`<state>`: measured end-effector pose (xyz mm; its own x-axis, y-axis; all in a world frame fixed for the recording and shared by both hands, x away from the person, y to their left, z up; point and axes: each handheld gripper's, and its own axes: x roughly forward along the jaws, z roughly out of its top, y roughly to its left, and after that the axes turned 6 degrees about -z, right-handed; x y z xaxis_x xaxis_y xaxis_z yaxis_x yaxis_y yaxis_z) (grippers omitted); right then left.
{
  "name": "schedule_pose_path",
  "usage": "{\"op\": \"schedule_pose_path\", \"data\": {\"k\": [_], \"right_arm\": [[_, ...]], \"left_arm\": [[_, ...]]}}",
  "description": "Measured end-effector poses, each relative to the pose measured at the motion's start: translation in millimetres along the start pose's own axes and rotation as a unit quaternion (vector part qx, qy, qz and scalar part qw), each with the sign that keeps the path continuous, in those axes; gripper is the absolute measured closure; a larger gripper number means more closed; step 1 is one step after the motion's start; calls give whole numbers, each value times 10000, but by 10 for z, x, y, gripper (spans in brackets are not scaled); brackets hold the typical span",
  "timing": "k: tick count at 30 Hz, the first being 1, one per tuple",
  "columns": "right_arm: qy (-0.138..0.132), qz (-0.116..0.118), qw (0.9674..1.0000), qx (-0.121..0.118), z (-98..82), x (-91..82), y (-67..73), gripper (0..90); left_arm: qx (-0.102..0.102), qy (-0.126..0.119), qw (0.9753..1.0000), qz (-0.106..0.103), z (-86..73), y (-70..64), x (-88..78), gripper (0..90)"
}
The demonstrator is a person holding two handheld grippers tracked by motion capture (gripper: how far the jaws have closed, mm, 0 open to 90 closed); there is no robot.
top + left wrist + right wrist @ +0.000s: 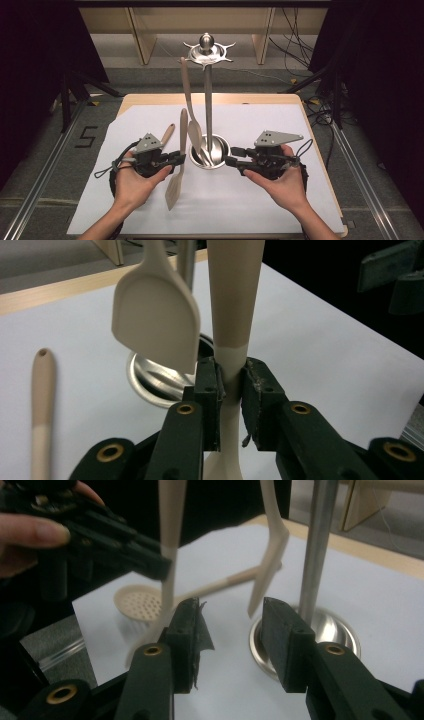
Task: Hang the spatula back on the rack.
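One spatula (176,172) grasped in left gripper (176,159) fingers, lifted; next, hook it on the far rack (208,52). Right gripper (231,161) released.

We see our left gripper (231,390) clamped on a beige spatula handle (234,315) that stands upright. Just beside it hangs a spatula blade (157,315) over a steel base (145,385). A third handle (42,405) lies on the white worktop (325,355).
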<state>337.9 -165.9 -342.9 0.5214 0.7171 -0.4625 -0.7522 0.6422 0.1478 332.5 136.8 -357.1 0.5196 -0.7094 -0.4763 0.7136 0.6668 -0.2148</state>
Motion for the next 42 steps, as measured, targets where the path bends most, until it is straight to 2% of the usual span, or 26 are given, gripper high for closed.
{"op": "schedule_pose_path", "data": {"k": [2,4,5,7,11,12,13,14,16,17,19,21,22,25,26,28,29,30,32,33,34,35,36,38,40,42], "right_arm": [[-130,-28,9999,-63,58,-4,46,602],[-266,45,9996,-93,113,12,89,601],[-262,34,9996,45,134,10,128,599],[-312,10,9995,-50,188,25,153,596],[-457,-23,9989,34,274,67,210,582],[-446,-85,9989,82,301,72,225,577],[-481,-99,9988,48,313,88,224,574],[-459,-159,9987,149,326,100,242,570],[-488,-196,9985,171,349,147,244,565],[-441,-238,9982,342,358,169,260,562],[-450,-390,9979,237,367,219,243,560],[-400,-595,9965,431,369,256,248,564],[-414,-603,9963,462,374,267,237,567],[-462,-627,9953,578,379,308,209,592],[-418,-651,9943,732,381,318,212,612],[-452,-722,9935,757,384,323,207,632],[-490,-728,9938,683,390,332,193,655],[-448,-735,9935,738,394,329,200,679],[-483,-690,9940,697,396,332,191,730],[-426,-708,9940,716,402,324,191,732],[-398,-687,9933,844,405,321,206,733],[-389,-665,9938,800,408,313,186,734],[-380,-623,9934,882,408,301,171,736],[-410,-501,9951,744,400,289,127,737],[-420,-379,9970,537,390,271,87,738],[-375,-98,9985,379,380,232,42,739]], "left_arm": [[91,30,9999,-67,43,-54,44,771],[200,51,9997,-128,79,-105,89,771],[193,32,9998,-101,91,-141,115,771],[295,64,9994,-191,122,-178,165,770],[452,237,9985,-205,171,-235,268,770],[428,239,9986,-172,174,-248,288,770],[464,258,9983,-237,183,-248,312,771],[518,246,9981,-218,188,-254,337,770],[485,292,9982,-208,199,-275,380,770],[497,277,9982,-209,199,-279,396,770],[565,355,9975,-215,214,-275,414,770],[580,355,9975,-205,223,-279,432,770],[598,358,9974,-178,226,-285,438,770],[609,379,9973,-179,240,-296,469,769],[621,384,9971,-196,241,-294,476,769],[580,392,9974,-176,247,-313,493,769],[587,389,9973,-214,251,-310,502,769],[592,398,9972,-205,254,-313,507,769],[587,390,9973,-198,261,-319,519,768],[592,380,9973,-207,262,-318,524,767],[625,403,9970,-206,265,-313,525,766],[678,418,9965,-234,270,-308,528,765],[695,400,9962,-334,273,-304,536,761],[672,273,9962,-488,279,-295,544,734],[814,277,9932,-791,294,-247,537,614],[914,195,9884,-1196,305,-192,511,563]]}}
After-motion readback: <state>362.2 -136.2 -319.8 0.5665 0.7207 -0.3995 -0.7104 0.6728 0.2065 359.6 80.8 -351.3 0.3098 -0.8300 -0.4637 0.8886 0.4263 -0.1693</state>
